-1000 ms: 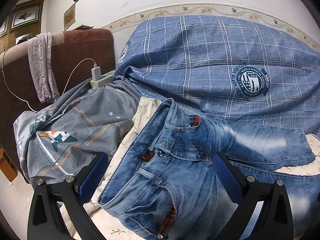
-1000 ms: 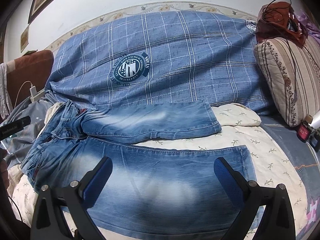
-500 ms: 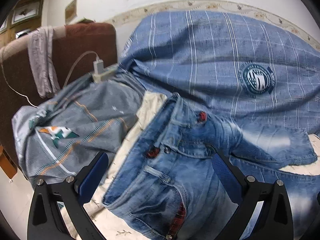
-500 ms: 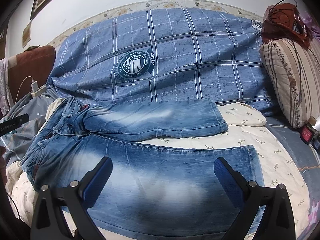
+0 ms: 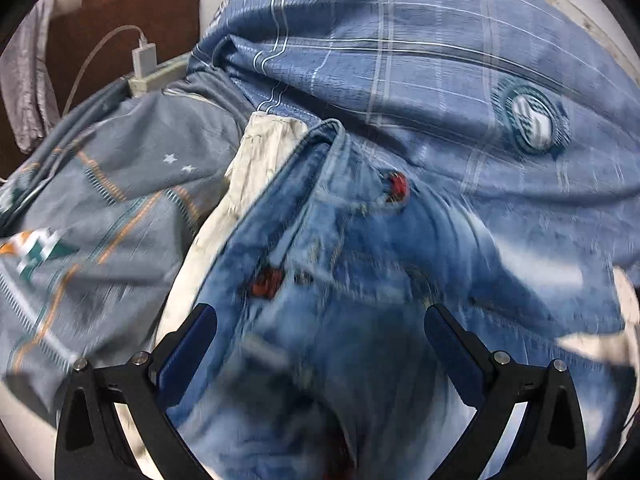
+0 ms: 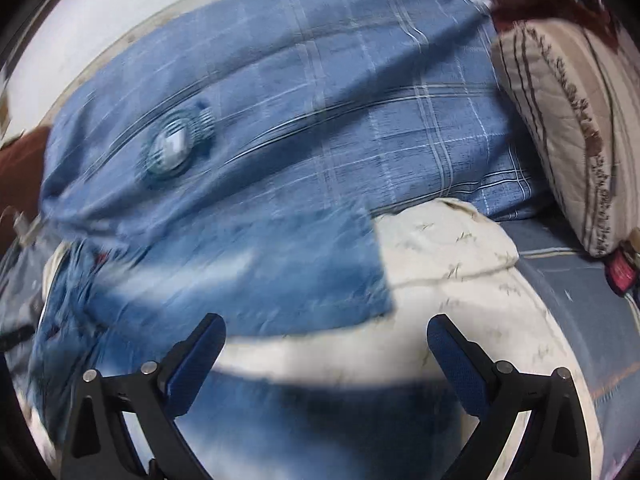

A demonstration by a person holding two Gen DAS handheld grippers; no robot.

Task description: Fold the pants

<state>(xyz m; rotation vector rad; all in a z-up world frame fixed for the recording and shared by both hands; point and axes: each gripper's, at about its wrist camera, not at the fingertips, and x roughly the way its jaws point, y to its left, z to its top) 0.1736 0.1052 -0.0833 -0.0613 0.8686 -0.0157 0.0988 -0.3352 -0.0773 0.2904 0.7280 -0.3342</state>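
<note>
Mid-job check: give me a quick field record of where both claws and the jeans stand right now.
garment: jeans spread on cream sheet, not yet folded
waistband: in left view, lying beside grey patterned bedding
legs: far leg and near leg apart, sheet showing between
left claw: open, over waist area, holding nothing
right claw: open, over the legs, holding nothing
behind: blue plaid duvet; striped pillow to the right
image quality: both views motion-blurred

Faded denim pants [image 5: 340, 280] lie on matt woven checked cloth [image 5: 420, 60].
</note>
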